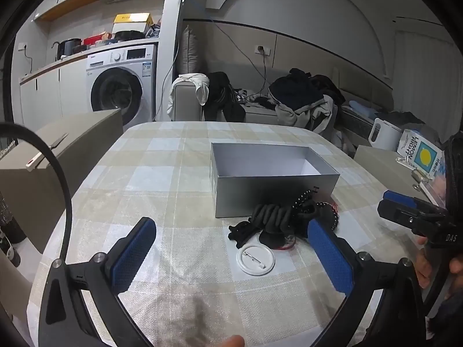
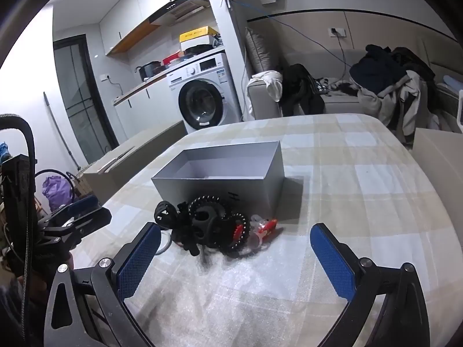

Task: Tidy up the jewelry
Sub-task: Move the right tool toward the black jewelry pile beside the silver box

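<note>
An open, empty grey box [image 1: 272, 193] [image 2: 220, 188] stands on the checked tablecloth. In front of it lies a tangled pile of black hair ties and bead bracelets [image 1: 277, 217] [image 2: 208, 225]. A white round badge with a pin [image 1: 255, 260] lies nearest me, and a small red and clear piece [image 2: 267, 225] lies at the pile's right. My left gripper [image 1: 230, 223] hovers open just short of the pile, gripping nothing. My right gripper [image 2: 235, 229] is also open and empty, close before the pile. Each gripper shows in the other's view, the right one [image 1: 405, 205] and the left one [image 2: 81, 211].
The table [image 1: 162, 173] has rounded far corners. A beige carton [image 1: 58, 150] stands off its left side, another beige surface [image 1: 382, 162] with a lemon-printed pack [image 1: 419, 156] off its right. Behind are a sofa heaped with clothes [image 1: 289, 95] and a washing machine [image 1: 121, 86].
</note>
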Motion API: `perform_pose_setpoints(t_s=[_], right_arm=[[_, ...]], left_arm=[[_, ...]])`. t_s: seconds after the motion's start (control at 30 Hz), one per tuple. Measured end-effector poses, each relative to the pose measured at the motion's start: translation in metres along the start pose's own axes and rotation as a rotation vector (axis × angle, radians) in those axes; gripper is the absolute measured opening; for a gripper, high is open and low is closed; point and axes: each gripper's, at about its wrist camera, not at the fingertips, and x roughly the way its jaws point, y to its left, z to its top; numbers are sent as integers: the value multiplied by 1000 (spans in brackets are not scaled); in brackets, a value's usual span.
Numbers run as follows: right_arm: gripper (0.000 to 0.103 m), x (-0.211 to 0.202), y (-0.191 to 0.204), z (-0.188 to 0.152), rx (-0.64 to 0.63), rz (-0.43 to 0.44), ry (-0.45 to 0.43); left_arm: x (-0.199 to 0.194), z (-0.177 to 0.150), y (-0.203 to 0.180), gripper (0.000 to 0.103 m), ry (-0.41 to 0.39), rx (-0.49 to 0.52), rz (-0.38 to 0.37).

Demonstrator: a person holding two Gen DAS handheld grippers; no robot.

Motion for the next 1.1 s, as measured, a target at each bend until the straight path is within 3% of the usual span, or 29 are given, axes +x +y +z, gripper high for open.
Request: perform_pose_setpoints(t_s=[0.43, 0.53, 0.77, 1.1], right_arm=[[103, -1, -5, -1, 17, -5, 4], [103, -3, -4, 0, 7, 4, -4], [103, 2, -3, 7, 2, -33, 27], [103, 7, -9, 11, 33, -56, 65]], left_arm=[[3, 0, 6, 102, 11, -16, 43], [2, 1, 9, 102, -18, -25, 77], [3, 7, 16, 102, -16, -44, 91], [7, 10, 9, 102, 17, 10, 101]])
